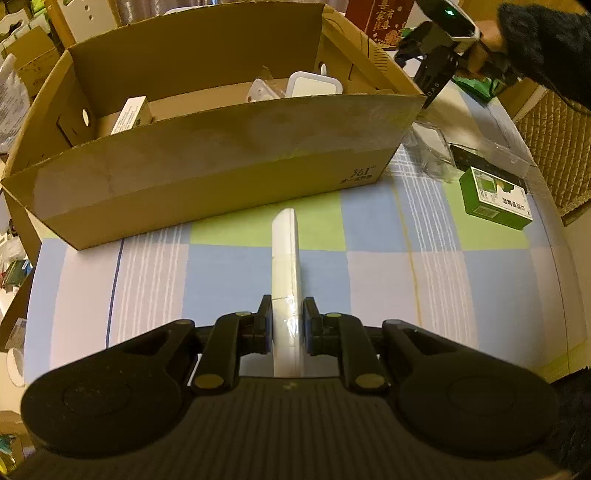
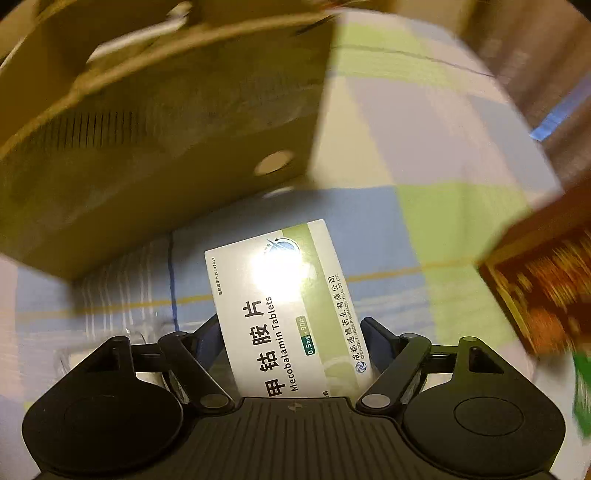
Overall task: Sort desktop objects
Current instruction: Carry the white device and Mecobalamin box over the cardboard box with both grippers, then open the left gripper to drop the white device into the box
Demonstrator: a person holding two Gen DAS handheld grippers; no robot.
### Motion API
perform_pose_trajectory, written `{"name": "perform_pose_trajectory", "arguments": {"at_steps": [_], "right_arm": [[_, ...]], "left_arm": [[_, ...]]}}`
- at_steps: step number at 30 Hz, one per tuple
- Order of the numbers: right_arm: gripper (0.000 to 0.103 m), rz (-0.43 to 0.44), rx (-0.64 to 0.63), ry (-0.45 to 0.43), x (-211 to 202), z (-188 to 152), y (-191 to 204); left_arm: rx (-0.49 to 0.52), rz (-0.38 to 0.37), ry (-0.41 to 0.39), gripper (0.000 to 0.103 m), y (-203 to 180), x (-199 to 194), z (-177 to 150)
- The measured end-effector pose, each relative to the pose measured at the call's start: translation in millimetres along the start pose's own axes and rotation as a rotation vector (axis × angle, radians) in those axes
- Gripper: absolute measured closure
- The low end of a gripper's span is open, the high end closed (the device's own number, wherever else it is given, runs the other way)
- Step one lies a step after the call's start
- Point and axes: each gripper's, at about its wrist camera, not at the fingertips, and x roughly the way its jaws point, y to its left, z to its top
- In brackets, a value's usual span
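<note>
Left wrist view: the left gripper (image 1: 288, 319) has its jaws clamped on a slim white box (image 1: 284, 266), held edge-up above the checked desk (image 1: 369, 229), just in front of the carton (image 1: 207, 162). A green box (image 1: 495, 199) lies right of the carton.

Right wrist view: the right gripper (image 2: 291, 332) grips a tablet box (image 2: 284, 306), label up, beside the carton (image 2: 147, 147).

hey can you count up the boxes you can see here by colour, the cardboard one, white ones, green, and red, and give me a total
Brown cardboard box: 1
White boxes: 3, one in the left claw, the Mecobalamin box in the right claw, one inside the cardboard box
Green box on the cloth: 1
Red box behind: 1
Total: 6
</note>
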Motion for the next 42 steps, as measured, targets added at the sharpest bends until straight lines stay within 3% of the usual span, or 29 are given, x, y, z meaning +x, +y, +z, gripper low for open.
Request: {"name": "perform_pose_trajectory", "arguments": {"at_steps": [3,6,11,18,23,29,35,42], "right_arm": [[0.026,-0.074,0.180,-0.076,-25,-16,-6],[0.026,-0.080,0.360,-0.152,-56,-29,-8],[0.026,-0.023,0.577,-0.283,-107,-35,-2],[0.026,0.093,0.749,-0.406,-146,-17,9],[0.026,0.188,0.813,-0.492,-166,18,22],[0.026,0.195,0.818,-0.491,-165,65,45],[0.026,0.169,0.848,-0.461,-149,87,56],[0.026,0.162,0.867,-0.438,-135,106,68]], "left_arm": [[0.009,-0.005,-0.017,0.091,1,-5,4],[0.016,-0.008,-0.038,0.091,4,-13,9],[0.029,-0.003,-0.077,0.091,18,-29,26],[0.021,0.008,-0.150,0.091,50,-55,58],[0.012,0.033,-0.207,0.091,74,-72,82],[0.027,0.042,-0.236,0.091,96,-71,118],[0.035,0.014,-0.201,0.091,110,-41,155],[-0.041,-0.049,-0.067,0.091,130,19,181]]}}
